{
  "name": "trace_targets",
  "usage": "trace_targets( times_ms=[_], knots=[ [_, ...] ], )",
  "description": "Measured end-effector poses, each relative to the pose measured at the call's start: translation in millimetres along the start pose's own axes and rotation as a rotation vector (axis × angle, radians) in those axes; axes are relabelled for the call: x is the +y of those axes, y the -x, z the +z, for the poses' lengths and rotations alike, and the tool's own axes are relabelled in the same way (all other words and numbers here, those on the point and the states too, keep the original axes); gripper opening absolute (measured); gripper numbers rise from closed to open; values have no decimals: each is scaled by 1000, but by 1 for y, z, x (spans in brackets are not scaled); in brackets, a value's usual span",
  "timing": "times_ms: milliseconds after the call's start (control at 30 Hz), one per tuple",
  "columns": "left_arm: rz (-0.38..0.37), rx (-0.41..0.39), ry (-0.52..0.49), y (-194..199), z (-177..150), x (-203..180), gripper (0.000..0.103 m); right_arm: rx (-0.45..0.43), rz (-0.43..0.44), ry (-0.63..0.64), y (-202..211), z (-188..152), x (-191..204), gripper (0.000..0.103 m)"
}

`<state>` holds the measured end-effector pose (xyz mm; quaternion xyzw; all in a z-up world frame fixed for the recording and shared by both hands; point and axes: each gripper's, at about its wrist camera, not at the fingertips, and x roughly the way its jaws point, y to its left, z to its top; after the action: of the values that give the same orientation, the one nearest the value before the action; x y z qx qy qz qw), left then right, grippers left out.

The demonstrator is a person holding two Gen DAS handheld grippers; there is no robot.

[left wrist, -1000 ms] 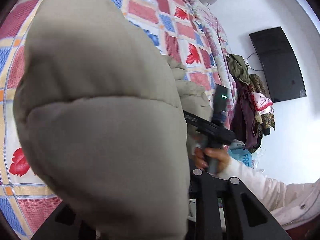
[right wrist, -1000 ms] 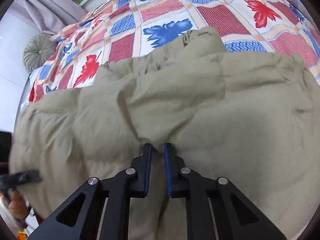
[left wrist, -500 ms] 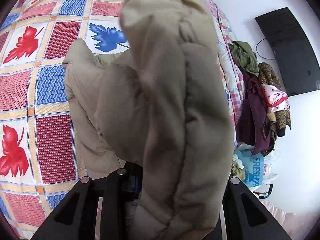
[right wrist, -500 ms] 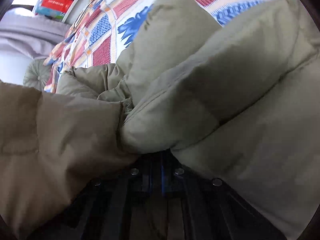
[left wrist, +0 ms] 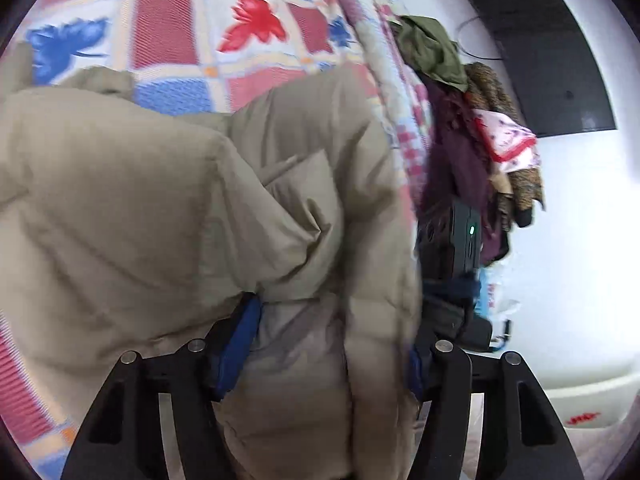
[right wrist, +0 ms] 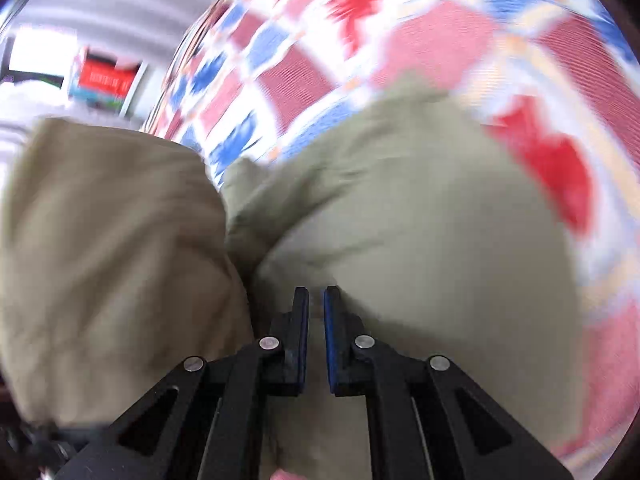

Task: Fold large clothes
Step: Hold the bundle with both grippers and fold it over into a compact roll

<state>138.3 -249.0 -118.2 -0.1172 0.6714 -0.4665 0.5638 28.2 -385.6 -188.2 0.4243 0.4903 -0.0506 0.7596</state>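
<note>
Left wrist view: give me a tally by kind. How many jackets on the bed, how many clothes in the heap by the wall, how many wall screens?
beige puffer jacket: 1
heaped clothes I can tell apart: 4 (olive garment, purple garment, brown patterned garment, pink floral cloth)
black wall screen: 1
Total: 6

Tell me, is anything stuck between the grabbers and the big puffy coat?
Nothing visible is. The puffy coat bulges right between the left gripper's opening jaws, and the right gripper is pinched shut with coat fabric at its tips. Only the quilt lies underneath.
</note>
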Motion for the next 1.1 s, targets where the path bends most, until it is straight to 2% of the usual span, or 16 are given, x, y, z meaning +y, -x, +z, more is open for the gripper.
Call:
trace_targets(
  times_ms=[100, 300, 333, 367, 400, 433, 467, 567, 667, 733, 833, 867, 933, 967, 1033, 1100],
  knots=[
    [-47, 13, 39, -29, 7, 18, 64, -10, 12, -64, 17, -9, -29, 9],
    [30, -5, 70, -65, 17, 22, 64, -8, 10, -135, 52, -34, -56, 12],
    [45, -6, 63, -68, 19, 20, 64, -14, 20, -132, 59, -39, -55, 16],
    [60, -7, 58, -68, 21, 18, 64, -23, 26, -125, 66, -44, -55, 36],
    [73, -9, 51, -67, 21, 16, 64, -41, 24, -112, 76, -51, -51, 64],
    [83, -12, 45, -66, 21, 17, 64, -59, 27, -99, 84, -57, -52, 74],
    [97, -17, 33, -65, 21, 17, 64, -74, 41, -75, 95, -63, -46, 78],
    [141, -24, -21, -63, 20, 10, 64, -75, 114, -50, 114, -78, -27, 78],
    [187, -50, -79, -53, 18, -3, 64, -30, 176, -14, 113, -87, -4, 82],
    [207, -116, -127, -35, 16, -13, 64, -9, 144, 27, 105, -90, 7, 82],
    [268, -259, -175, 6, 11, -15, 64, -11, -12, 69, 77, -81, 19, 82],
    [297, -303, -175, 20, 10, -11, 64, -24, -25, 68, 80, -85, 17, 81],
    [385, -380, -156, 44, 7, 8, 64, -51, -82, 80, 77, -83, 16, 49],
    [438, -400, -143, 51, 6, 20, 64, -44, -134, 96, 75, -81, 16, 17],
    [538, -401, -105, 57, 7, 47, 64, -59, -209, 122, 76, -82, 15, 15],
    [539, -392, -59, 57, 10, 70, 64, -58, -235, 158, 79, -83, 15, 14]
  ],
)
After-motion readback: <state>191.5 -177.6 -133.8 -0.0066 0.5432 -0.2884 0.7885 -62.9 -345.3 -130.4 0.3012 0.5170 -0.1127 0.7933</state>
